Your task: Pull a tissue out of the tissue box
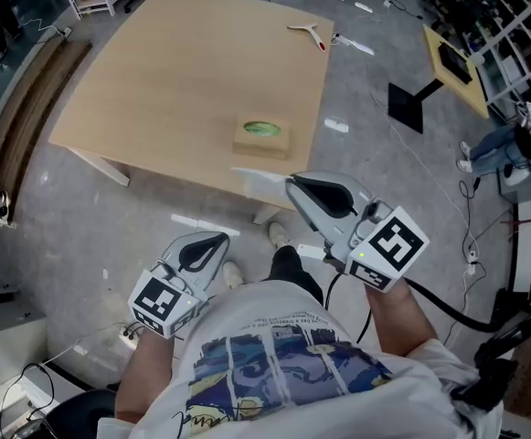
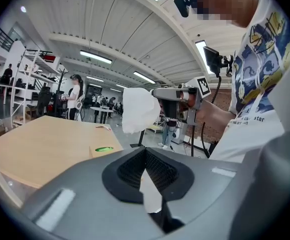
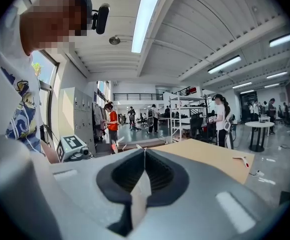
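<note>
Right gripper view: right tool [image 3: 145, 153] clamped shut on tissue [image 1: 260, 183]; left tool [image 2: 145, 151] closed, empty

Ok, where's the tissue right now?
Head view, centre: the tissue is pinched in the right claw, by the table's near edge, near the tissue box.

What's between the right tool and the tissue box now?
Head view: only the tissue in the right tool, then bare table up to the tissue box.
</note>
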{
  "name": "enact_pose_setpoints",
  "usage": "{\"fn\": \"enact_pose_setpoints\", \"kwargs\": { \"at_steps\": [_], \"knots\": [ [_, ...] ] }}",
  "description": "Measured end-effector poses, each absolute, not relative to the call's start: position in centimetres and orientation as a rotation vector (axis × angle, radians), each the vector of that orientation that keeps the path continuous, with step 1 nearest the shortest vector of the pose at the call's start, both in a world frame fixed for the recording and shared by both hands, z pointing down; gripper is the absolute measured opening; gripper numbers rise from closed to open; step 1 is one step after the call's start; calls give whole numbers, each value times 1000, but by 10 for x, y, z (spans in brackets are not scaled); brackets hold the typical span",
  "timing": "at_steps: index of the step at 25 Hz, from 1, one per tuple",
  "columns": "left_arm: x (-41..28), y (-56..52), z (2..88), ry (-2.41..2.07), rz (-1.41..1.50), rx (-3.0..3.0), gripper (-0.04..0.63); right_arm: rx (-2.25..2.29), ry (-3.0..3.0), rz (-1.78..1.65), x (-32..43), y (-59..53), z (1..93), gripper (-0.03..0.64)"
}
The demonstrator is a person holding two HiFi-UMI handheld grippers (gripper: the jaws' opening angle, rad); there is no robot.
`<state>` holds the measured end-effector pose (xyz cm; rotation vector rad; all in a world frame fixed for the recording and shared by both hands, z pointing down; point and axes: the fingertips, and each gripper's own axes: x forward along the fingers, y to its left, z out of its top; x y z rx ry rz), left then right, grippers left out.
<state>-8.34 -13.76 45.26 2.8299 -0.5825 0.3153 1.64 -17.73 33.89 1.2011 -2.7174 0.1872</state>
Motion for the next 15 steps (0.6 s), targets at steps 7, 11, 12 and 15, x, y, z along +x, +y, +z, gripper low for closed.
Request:
{"fn": "enact_pose_setpoints", "kwargs": {
  "at_steps": [7,11,12,15],
  "knots": [
    [-80,-137,451,-580,312,2829,6,1192,-2721,181,18,-176,335,6],
    [-77,-138,452,-575,312,2827,6,1188,-2721,185,21,-177,335,6],
    [-76,-138,453,-574,313,2825,6,1187,-2721,186,22,-177,336,6],
    [-73,-140,454,-577,322,2820,6,1184,-2721,187,24,-178,336,6]
  ]
}}
